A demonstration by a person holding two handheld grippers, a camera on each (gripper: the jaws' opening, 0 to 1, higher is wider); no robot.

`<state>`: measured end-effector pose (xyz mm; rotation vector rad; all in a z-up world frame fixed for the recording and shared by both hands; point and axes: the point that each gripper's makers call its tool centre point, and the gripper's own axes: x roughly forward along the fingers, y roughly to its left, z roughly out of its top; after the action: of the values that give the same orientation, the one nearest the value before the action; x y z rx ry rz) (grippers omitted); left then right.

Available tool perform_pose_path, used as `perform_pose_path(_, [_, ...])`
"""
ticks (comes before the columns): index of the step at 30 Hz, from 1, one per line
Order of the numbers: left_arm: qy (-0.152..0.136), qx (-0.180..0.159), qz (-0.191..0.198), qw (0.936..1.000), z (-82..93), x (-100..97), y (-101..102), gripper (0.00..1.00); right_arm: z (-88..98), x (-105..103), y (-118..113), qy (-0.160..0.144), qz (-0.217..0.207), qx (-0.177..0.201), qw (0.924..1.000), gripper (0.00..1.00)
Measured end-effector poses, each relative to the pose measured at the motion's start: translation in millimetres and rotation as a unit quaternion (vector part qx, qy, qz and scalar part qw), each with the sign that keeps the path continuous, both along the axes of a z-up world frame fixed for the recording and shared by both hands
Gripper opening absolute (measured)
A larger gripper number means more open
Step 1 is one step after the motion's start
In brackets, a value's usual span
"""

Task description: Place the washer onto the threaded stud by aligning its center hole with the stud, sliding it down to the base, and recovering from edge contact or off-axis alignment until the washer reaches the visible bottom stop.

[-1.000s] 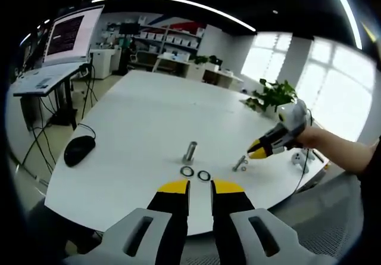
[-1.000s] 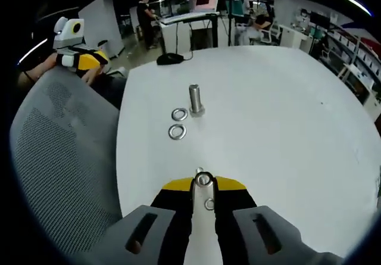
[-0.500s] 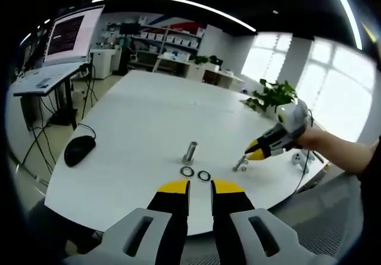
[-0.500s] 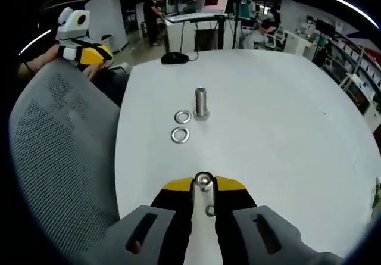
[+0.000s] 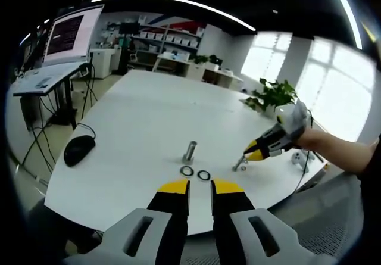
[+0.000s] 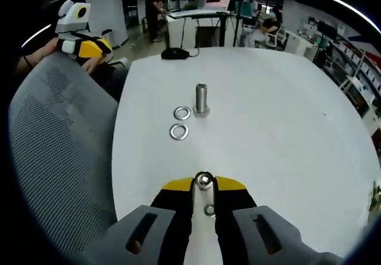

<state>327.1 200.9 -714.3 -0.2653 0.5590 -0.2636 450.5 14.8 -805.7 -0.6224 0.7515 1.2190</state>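
- Resting on the white tabletop (image 5: pixel 149 116), a black mouse (image 5: pixel 78 149) lies well left of the upright threaded stud (image 5: pixel 190 151).
- Two washers (image 5: pixel 195 173) lie flat side by side just in front of the stud, apart from it.
- Left gripper (image 5: pixel 200 186) hangs near the washers with a narrow gap between its jaws, holding nothing.
- Right gripper (image 6: pixel 203 184), right of the stud, is clamped on a metal bolt (image 6: pixel 204 181) with a small part threaded on it.
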Motion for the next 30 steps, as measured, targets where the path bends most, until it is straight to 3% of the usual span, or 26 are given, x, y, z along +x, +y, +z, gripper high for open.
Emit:
perform_pose_path(20, [0.002, 0.000, 0.001, 1.0000, -0.4, 0.0, 0, 0.11, -3.6, 3, 0, -0.015, 0.001, -0.010, 0.9998, 0.17])
perform_pose_path(30, [0.002, 0.000, 0.000, 1.0000, -0.4, -0.3, 0, 0.11, 7.0, 7, 4, -0.012, -0.013, 0.020, 0.9997, 0.16])
